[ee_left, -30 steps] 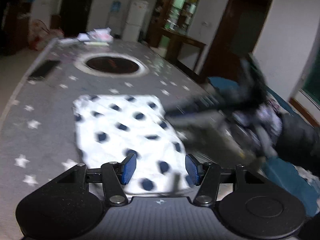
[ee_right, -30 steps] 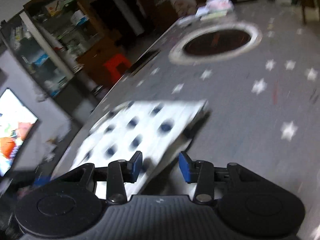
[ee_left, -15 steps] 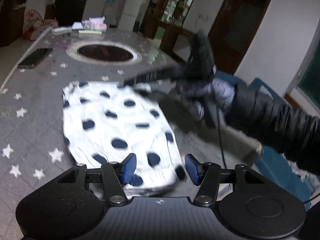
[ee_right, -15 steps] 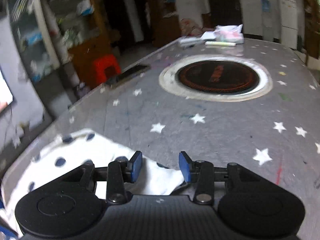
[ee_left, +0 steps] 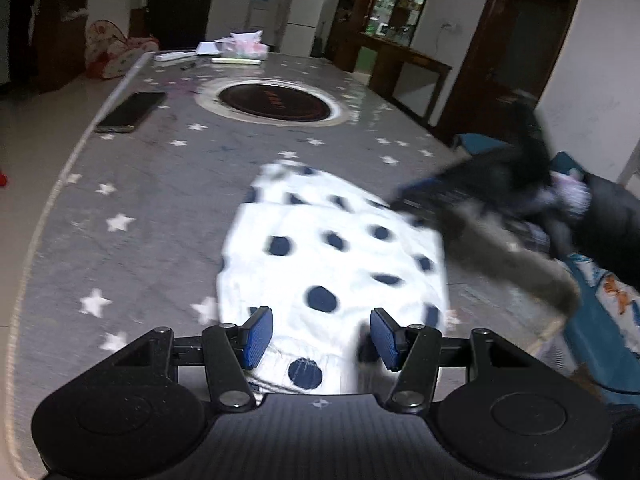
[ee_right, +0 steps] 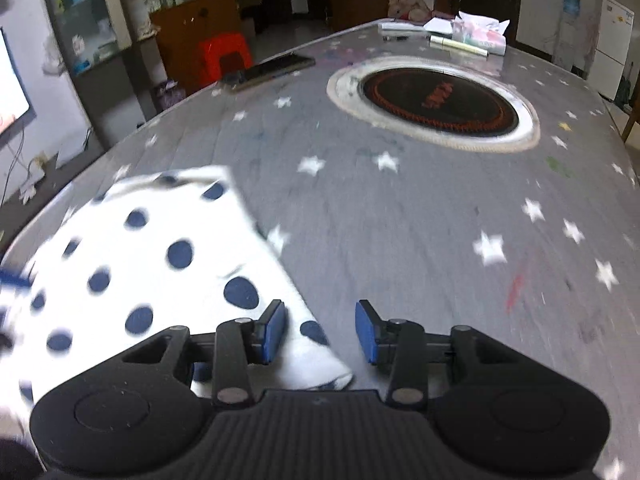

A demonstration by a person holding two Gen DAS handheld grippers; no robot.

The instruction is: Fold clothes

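A white garment with dark blue dots (ee_left: 332,256) lies folded flat on the grey star-patterned table (ee_left: 160,184). My left gripper (ee_left: 322,338) is open and empty, just above the garment's near edge. The right gripper shows blurred in the left wrist view (ee_left: 476,196), over the garment's right side. In the right wrist view the garment (ee_right: 132,264) lies at the lower left, and my right gripper (ee_right: 322,330) is open and empty over its right corner.
A round dark hotplate (ee_left: 274,101) is set in the table's middle. A black phone (ee_left: 132,111) lies near the left edge. Tissues and papers (ee_left: 240,48) sit at the far end. A teal sofa (ee_left: 592,320) stands at the right.
Both grippers have shifted. The right one swung back from the garment's far edge to its right side. The garment now sits right of centre in the left wrist view.
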